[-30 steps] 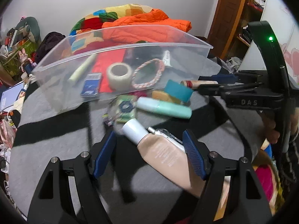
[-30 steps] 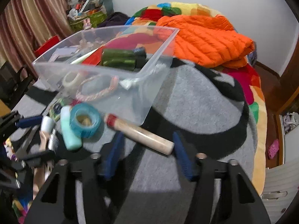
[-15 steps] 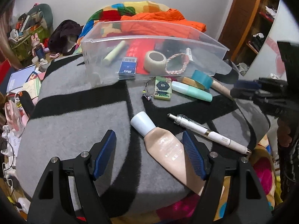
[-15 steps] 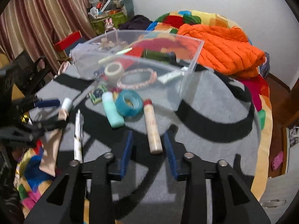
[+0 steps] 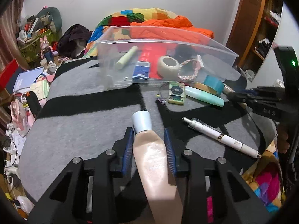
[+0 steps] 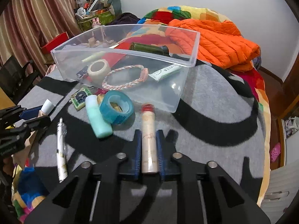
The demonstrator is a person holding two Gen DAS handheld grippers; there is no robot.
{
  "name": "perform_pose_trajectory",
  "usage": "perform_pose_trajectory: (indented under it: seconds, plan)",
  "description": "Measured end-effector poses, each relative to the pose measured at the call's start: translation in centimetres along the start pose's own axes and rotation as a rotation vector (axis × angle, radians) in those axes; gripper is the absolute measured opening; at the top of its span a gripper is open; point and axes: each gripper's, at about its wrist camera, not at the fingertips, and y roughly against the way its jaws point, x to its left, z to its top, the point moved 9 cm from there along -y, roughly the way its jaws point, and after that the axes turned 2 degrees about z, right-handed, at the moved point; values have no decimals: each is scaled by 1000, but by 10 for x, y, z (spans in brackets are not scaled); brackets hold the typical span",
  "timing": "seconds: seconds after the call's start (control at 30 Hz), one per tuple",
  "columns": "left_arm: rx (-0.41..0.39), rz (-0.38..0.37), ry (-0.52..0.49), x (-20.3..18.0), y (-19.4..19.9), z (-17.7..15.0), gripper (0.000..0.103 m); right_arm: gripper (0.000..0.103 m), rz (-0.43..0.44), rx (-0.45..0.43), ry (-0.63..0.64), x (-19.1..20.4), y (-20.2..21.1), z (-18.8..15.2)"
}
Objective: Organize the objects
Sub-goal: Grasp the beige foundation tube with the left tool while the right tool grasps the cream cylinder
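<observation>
My left gripper is shut on a beige cosmetic tube with a pale blue cap, lying on the grey blanket. My right gripper is shut on a slim beige tube with a red cap. A clear plastic bin behind holds a tape roll, a braided bracelet, a blue box and a green stick. A white pen, a mint bottle, blue tape and a green card lie loose in front of the bin.
The grey and black blanket covers a round surface that drops off at its edges. An orange jacket and colourful quilt lie behind the bin. Clutter sits on the floor to the left.
Both grippers have closed: the left around the beige cosmetic tube, the right around the red-capped tube. Both have moved forward over their tubes.
</observation>
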Motion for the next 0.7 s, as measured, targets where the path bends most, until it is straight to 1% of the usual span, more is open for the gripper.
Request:
perform_pose_trajectory:
  seconds: [0.1,0.23,0.5,0.6,0.7]
  plan:
    - [-16,6,19,5,5,2,33,14,-10,-25,-14,-1,10,-1]
    - [-60,4,28,6,16,15,33,14,7,-84,-51,1,32,6]
    - [-175,-4,15,0,42,63,33,14,28,-208,-101,3,66,42]
    - [-208,-6,7,-1,47,82,33,14,25,-235,-111,3,71,55]
    - [-223,-21,10,-3,47,99,33,14,32,-256,-130,2,72,68]
